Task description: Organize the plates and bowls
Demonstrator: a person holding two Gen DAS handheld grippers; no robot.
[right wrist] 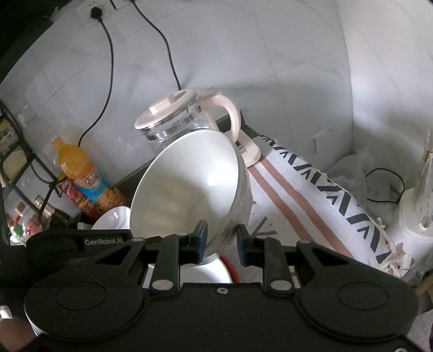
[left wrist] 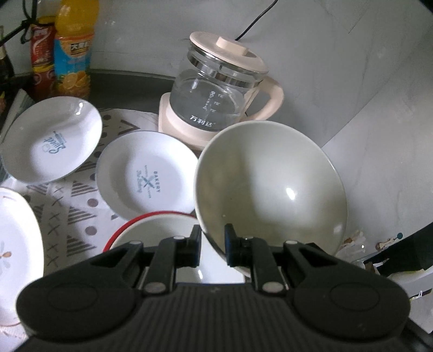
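While both grippers' jaws clamp its rim, the empty pale grey ceramic bowl [left wrist: 270, 186] hangs tilted above the empty red-rimmed white bowl [left wrist: 151, 230], before the glass kettle [left wrist: 216, 92].

Pale marbled wall [right wrist: 270, 54], wall socket [right wrist: 94, 8] with black cords, dark countertop [left wrist: 130, 78], dim light

Red-rimmed bowl [left wrist: 151, 227] behind tongs [left wrist: 212, 243]

Glossy ceramic bowl [left wrist: 270, 186], clear glass kettle [left wrist: 216, 97]
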